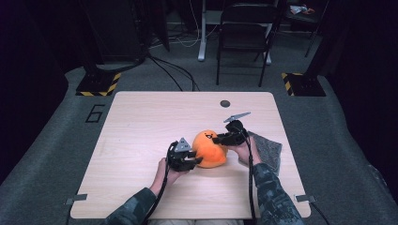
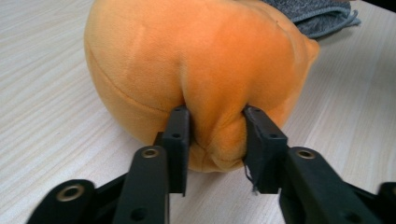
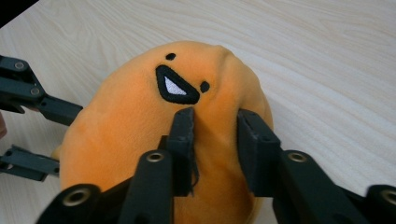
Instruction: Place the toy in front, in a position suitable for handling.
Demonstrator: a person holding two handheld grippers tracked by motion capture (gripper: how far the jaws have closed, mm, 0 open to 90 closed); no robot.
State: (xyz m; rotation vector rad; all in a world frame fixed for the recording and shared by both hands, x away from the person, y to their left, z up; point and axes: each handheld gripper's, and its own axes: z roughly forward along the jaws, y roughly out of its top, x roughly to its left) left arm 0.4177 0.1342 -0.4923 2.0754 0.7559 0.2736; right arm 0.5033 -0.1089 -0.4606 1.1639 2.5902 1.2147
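Fingers of the left gripper (image 2: 217, 135) are clamped on a bulging fold of the orange plush (image 2: 201, 70), the fabric puckered between the two black pads. Fingers of the right gripper (image 3: 217, 128) pinch another ridge of the plush (image 3: 140, 140) just below its stitched black mouth and dot eyes.

From the high view, the plush (image 1: 210, 149) lies on the worktop (image 1: 141, 122), right of centre and closer to the near edge than the far one. The left gripper (image 1: 192, 161) meets it from the near-left side, the right gripper (image 1: 220, 139) from the far-right side, so the toy sits between them. In the right gripper view the left gripper's black fingers (image 3: 56, 109) show at the plush's far side.

A grey cloth (image 1: 268, 149) lies near the right edge, just beside the right hand (image 1: 244, 152); in the left gripper view it lies just behind the plush (image 2: 317, 16). A small dark disc (image 1: 225, 103) sits near the far edge.
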